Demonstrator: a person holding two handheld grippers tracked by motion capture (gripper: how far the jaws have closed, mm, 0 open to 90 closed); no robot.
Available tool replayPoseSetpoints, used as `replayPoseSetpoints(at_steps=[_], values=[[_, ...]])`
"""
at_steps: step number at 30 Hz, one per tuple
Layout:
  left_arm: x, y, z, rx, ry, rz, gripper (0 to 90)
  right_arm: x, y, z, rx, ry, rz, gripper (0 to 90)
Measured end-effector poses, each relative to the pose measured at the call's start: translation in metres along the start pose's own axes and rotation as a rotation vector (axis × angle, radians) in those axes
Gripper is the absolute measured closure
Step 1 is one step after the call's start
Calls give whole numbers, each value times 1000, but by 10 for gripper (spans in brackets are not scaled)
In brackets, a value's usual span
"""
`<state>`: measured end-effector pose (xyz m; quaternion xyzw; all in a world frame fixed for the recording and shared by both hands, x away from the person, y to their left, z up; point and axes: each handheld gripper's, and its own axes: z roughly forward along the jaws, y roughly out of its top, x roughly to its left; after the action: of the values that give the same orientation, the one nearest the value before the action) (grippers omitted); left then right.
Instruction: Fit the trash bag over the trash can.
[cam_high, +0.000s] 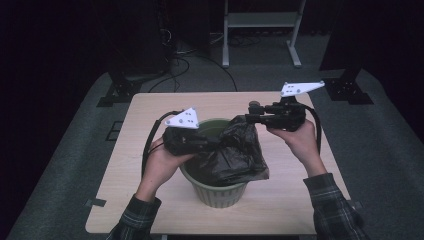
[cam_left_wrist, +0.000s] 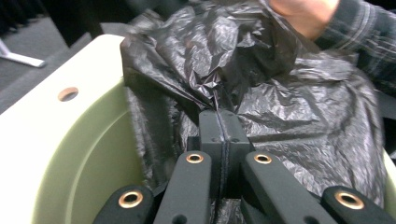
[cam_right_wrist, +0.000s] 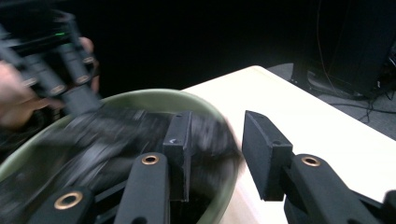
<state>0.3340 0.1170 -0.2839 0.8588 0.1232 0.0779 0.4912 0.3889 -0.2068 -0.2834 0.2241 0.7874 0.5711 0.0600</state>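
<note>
A green plastic bin stands on the table near its front edge, with a black plastic bag crumpled over its right side and rim. My left gripper reaches over the bin's left rim. In the left gripper view its jaws are pressed together on a fold of the bag, above the bin's inner wall. My right gripper hovers at the bag's upper right corner. In the right gripper view its jaws stand apart over the bin's rim, with the blurred bag beside the left jaw and no grip on it.
The light wooden table has bare surface left, right and behind the bin. A white metal frame stands on the floor beyond the table, with cables and dark stands around it.
</note>
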Motion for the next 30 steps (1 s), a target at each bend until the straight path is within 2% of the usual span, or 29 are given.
replayPoseSetpoints(at_steps=[1, 5, 6, 7, 10, 12, 15, 16, 17, 18, 19, 20, 21, 24, 25, 26, 29, 30], values=[[1, -4, -4, -11, 13, -11, 899, 7, -2, -11, -8, -5, -4, 600], [3, -8, -6, -13, 20, -23, 900, 18, -3, -22, -24, 1, -16, 583], [3, -10, -6, -14, 21, -27, 899, 28, -2, -27, -31, 18, -34, 584], [3, -10, -6, -14, 21, -27, 899, 33, -2, -29, -34, 27, -42, 585], [3, -11, -5, -14, 20, -31, 899, 42, -3, -28, -36, 74, -50, 598], [3, -11, -5, -16, 18, -31, 899, 47, -4, -23, -11, 83, -59, 614], [3, -11, -6, -20, 19, -34, 899, 46, -8, -14, 11, 94, -48, 646], [3, -11, -6, -22, 19, -35, 899, 46, -9, -12, 15, 89, -46, 674], [3, -11, -6, -22, 19, -35, 900, 45, -10, -8, 29, 82, -43, 741], [3, -11, -6, -22, 20, -35, 900, 45, -10, -8, 29, 82, -43, 741], [2, -12, -8, -24, 27, -29, 900, 45, -12, -5, 30, 77, -65, 863], [2, -12, -8, -24, 27, -29, 899, 45, -12, -5, 30, 77, -65, 863], [2, -14, -11, -35, 33, -33, 899, 47, -14, -5, 14, 61, -81, 900], [3, -17, -18, -55, 49, -43, 900, 47, -15, -9, 3, 46, -91, 900], [5, -21, -26, -68, 68, -51, 900, 46, -17, -15, 5, 17, -94, 900], [5, -21, -26, -68, 68, -51, 900, 46, -17, -15, 5, 17, -94, 900], [7, -31, -44, -86, 104, -71, 900, 41, -21, -28, 8, -17, -89, 900], [7, -31, -44, -86, 104, -71, 900, 41, -21, -28, 8, -17, -89, 900]])
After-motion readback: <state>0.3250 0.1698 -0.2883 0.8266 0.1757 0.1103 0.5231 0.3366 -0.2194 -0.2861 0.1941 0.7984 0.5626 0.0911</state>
